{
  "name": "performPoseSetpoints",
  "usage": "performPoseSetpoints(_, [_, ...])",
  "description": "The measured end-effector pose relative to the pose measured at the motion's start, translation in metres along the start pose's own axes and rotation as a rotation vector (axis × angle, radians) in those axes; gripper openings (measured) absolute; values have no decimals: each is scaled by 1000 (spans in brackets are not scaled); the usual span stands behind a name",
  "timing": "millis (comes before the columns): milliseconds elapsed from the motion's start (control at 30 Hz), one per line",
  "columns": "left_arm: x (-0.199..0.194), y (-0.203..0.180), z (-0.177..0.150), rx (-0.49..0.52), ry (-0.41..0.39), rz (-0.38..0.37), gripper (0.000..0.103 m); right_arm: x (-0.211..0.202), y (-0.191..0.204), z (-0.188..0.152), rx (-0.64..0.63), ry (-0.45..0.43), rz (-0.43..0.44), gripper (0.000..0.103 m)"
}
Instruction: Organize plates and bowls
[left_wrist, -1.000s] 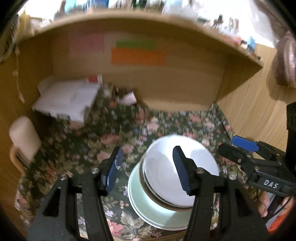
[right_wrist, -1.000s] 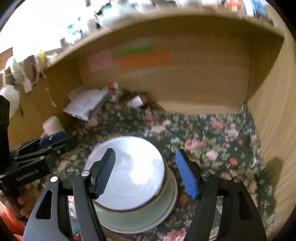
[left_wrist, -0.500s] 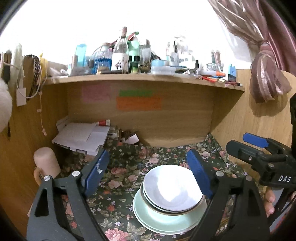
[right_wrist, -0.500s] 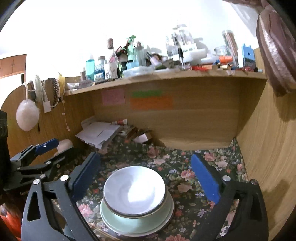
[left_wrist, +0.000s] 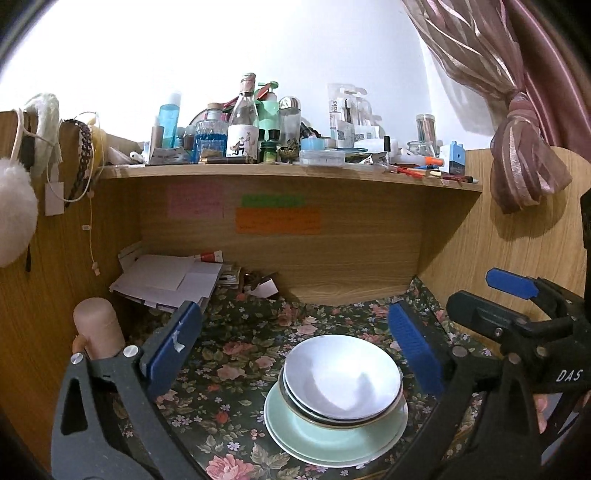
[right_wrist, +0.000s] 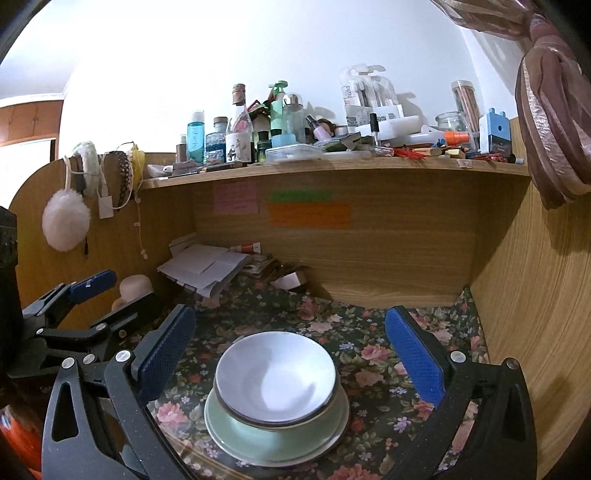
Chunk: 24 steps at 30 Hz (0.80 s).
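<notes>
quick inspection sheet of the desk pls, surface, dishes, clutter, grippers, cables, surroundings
surface: floral cloth over the desk.
job's things: white bowls nested on green plates, one stack.
clutter: loose papers at the back left.
grippers: left gripper opening, nothing between its pads; right gripper open, empty.
cables: thin cord hanging on the left panel.
surroundings: crowded shelf of bottles above; curtain at right.

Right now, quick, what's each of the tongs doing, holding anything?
Left tongs: opening wide, holding nothing, clear of the bowls.
Right tongs: open wide, holding nothing, bowls below untouched.
</notes>
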<state>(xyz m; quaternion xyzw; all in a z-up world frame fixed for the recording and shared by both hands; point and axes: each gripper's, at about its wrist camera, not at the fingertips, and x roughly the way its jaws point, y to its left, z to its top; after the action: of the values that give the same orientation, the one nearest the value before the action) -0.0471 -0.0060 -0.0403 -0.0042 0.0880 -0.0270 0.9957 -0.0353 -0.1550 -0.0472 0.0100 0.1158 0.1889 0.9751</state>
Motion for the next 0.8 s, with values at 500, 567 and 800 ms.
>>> performPoseSetpoints(500, [-2, 1, -1, -5, -3, -2, 103, 2, -2, -1, 31, 9, 17, 103])
performPoseSetpoints(567, [-1, 1, -1, -7, -2, -2, 103, 2, -2, -1, 30, 9, 15, 103])
performPoseSetpoints(800, [1, 1, -2, -8, 3, -5, 103, 3, -4, -1, 31, 8, 21, 103])
